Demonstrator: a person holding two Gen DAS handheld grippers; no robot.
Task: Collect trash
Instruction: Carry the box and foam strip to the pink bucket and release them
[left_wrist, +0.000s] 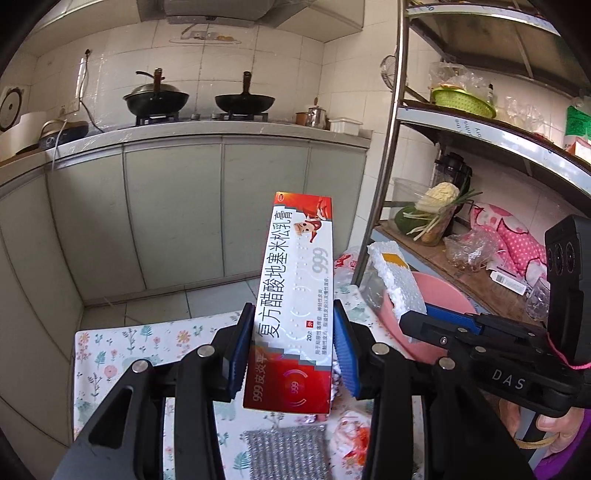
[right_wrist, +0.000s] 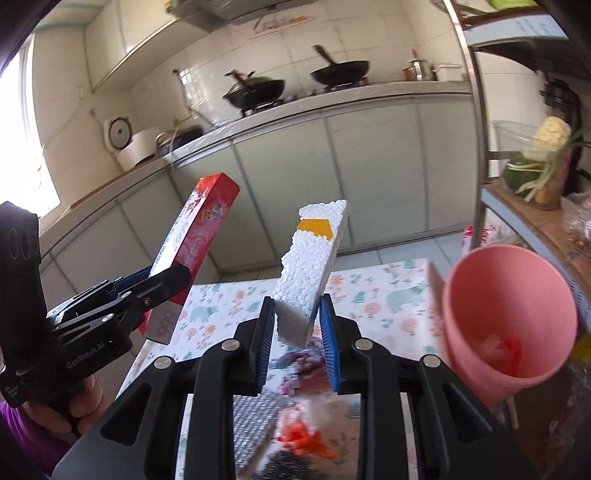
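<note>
Held aloft over the floral worktop (right_wrist: 388, 295) for dropping, presumably, into the pink bin (right_wrist: 509, 325) just beside: red ointment box (left_wrist: 295, 295) pinched low in left tongs (left_wrist: 293, 343), foam slab (right_wrist: 310, 273) pinched in right tongs (right_wrist: 297, 332).

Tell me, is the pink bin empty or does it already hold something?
Not empty. The right wrist view looks into the pink bin, and some red and pale scraps lie at its bottom. What they are is too blurred to tell.
</note>
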